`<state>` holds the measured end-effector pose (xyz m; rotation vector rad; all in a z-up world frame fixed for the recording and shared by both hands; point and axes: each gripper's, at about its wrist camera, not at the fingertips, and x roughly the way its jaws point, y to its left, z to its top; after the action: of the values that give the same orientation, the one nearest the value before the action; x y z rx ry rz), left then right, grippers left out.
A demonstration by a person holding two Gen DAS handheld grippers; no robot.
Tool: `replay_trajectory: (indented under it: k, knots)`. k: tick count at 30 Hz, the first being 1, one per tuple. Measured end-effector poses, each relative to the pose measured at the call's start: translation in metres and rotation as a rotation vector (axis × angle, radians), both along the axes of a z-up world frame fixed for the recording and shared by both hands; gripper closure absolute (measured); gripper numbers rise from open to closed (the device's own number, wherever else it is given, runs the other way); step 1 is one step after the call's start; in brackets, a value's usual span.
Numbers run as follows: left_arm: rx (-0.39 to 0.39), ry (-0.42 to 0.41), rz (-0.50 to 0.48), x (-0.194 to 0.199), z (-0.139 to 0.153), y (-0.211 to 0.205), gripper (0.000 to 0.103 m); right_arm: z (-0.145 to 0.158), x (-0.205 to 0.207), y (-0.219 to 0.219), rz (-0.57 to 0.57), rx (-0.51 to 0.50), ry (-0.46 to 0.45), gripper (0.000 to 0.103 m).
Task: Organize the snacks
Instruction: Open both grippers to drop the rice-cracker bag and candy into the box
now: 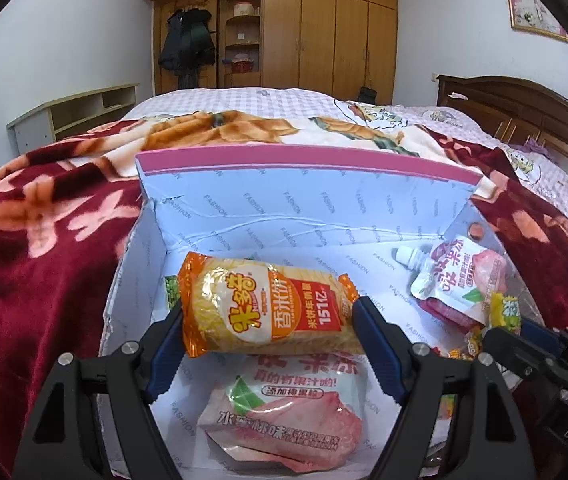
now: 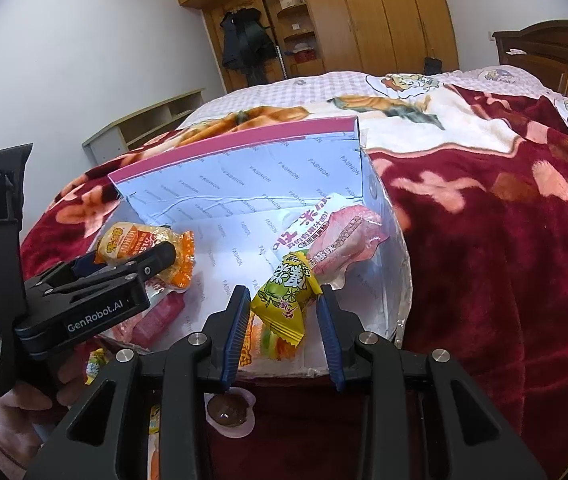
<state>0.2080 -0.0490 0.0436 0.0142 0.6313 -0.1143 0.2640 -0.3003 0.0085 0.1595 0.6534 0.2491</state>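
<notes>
Over the box [image 1: 304,196] on the bed, the left tool [image 1: 268,320] is gripping a rice cracker pack [image 1: 264,308]; the right tool [image 2: 282,312] is pinching a yellow candy [image 2: 284,300].

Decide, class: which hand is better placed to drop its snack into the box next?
Probably left: the left gripper holds the rice cracker pack above the box floor; the right gripper's yellow candy hangs near the front edge.

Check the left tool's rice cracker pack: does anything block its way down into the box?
Partly. The rice cracker pack in the left tool hangs over the box, directly above a pink jelly pouch lying on the floor.
</notes>
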Motion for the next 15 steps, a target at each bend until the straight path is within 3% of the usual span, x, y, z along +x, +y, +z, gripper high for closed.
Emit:
replay_trajectory:
  k: [10, 15]
  knots:
    - [-0.003, 0.011, -0.003, 0.0014, -0.0008, -0.0008, 0.020, -0.0031, 0.0043, 0.0012, -0.009, -0.003, 0.003, 0.067]
    - [0.001, 0.017, -0.014, 0.0010, -0.0007, -0.0009, 0.018, -0.0020, 0.0074, 0.0049, -0.010, -0.004, 0.009, 0.061]
